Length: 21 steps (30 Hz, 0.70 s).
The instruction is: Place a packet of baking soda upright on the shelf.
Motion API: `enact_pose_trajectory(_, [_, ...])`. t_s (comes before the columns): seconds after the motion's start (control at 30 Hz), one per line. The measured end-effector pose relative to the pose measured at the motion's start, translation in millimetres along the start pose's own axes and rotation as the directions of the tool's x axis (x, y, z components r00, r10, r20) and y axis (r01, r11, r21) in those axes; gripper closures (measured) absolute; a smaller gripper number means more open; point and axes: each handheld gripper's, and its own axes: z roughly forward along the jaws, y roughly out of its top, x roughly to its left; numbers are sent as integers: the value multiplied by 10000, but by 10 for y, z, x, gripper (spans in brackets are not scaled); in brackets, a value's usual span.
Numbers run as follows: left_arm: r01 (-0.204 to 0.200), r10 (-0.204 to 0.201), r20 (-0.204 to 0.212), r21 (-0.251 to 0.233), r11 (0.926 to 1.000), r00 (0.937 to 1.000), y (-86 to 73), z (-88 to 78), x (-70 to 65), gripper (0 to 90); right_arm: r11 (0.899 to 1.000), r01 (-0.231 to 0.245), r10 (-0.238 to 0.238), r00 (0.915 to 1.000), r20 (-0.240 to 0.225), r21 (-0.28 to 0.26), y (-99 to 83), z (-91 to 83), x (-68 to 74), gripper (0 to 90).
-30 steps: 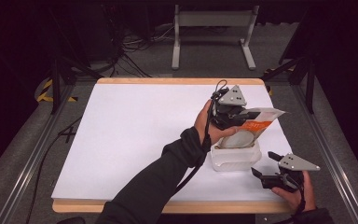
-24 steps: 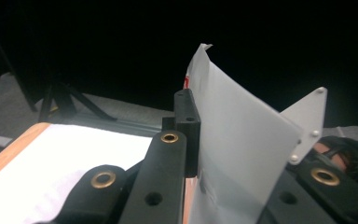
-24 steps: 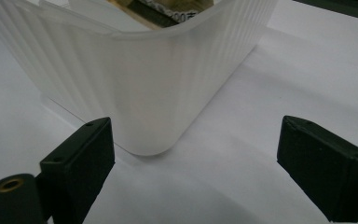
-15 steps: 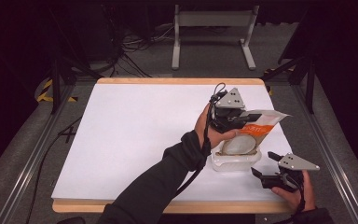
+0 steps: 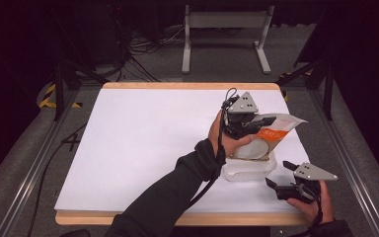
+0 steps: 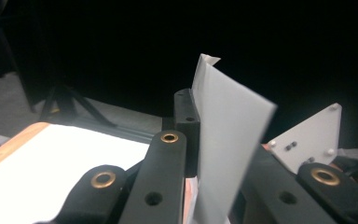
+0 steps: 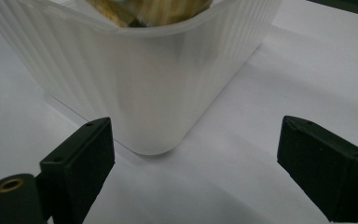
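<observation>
My left tool (image 5: 249,123) keeps gripping the tilted pouch (image 5: 276,129), contents now dropping into the tub (image 5: 249,170); right tool (image 5: 282,178) waits open.

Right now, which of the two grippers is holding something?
The left gripper, its jaws shut on the orange-and-white bag above the plastic container; the right gripper is open, holding nothing.

Over the last second the left tongs (image 5: 244,129), clamped on the orange-and-white pouch (image 5: 271,133), tipped it further over the clear plastic tub (image 5: 249,170) at the right of the frame. The pouch's free end rose slightly toward the right edge, and its round pale face turned more toward the tub's mouth.
</observation>
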Motion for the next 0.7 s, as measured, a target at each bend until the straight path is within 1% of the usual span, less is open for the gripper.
enact_pose_trajectory(0.07, [59,-59,49,5,10000,10000,-71,26,-6,900,10000,6,-6,10000,-11,10,-1,0,2,115])
enact_pose_trajectory(0.1, [182,-180,181,-98,9998,9997,-105,26,-4,900,10000,43,-43,10000,-14,4,-1,-1,5,115])
enact_pose_trajectory(0.13, [298,-295,215,-130,9995,9993,-139,28,3,900,10000,63,-63,10000,-11,2,1,-1,6,115])
enact_pose_trajectory(0.17, [298,-295,215,-130,9995,9993,-139,28,3,900,10000,63,-63,10000,-11,2,1,-1,6,115])
enact_pose_trajectory(0.23, [362,-360,244,-59,9993,9991,-194,26,23,900,10000,44,-44,10000,-36,-3,3,3,7,115])
enact_pose_trajectory(0.27, [407,-407,180,-16,9992,9990,-220,21,33,900,10000,53,-53,10000,-41,40,3,4,10,115])
enact_pose_trajectory(0.43, [811,-811,138,-13,9967,9966,-359,-41,143,900,10000,53,-53,10000,-47,64,2,9,14,115])
enact_pose_trajectory(0.57, [522,-523,27,190,9985,9986,-419,-102,155,900,9999,135,-135,9999,-33,106,6,14,22,115])
enact_pose_trajectory(0.7, [705,-707,78,243,9972,9975,-502,-164,192,900,9999,119,-119,9999,-40,96,5,13,19,115])
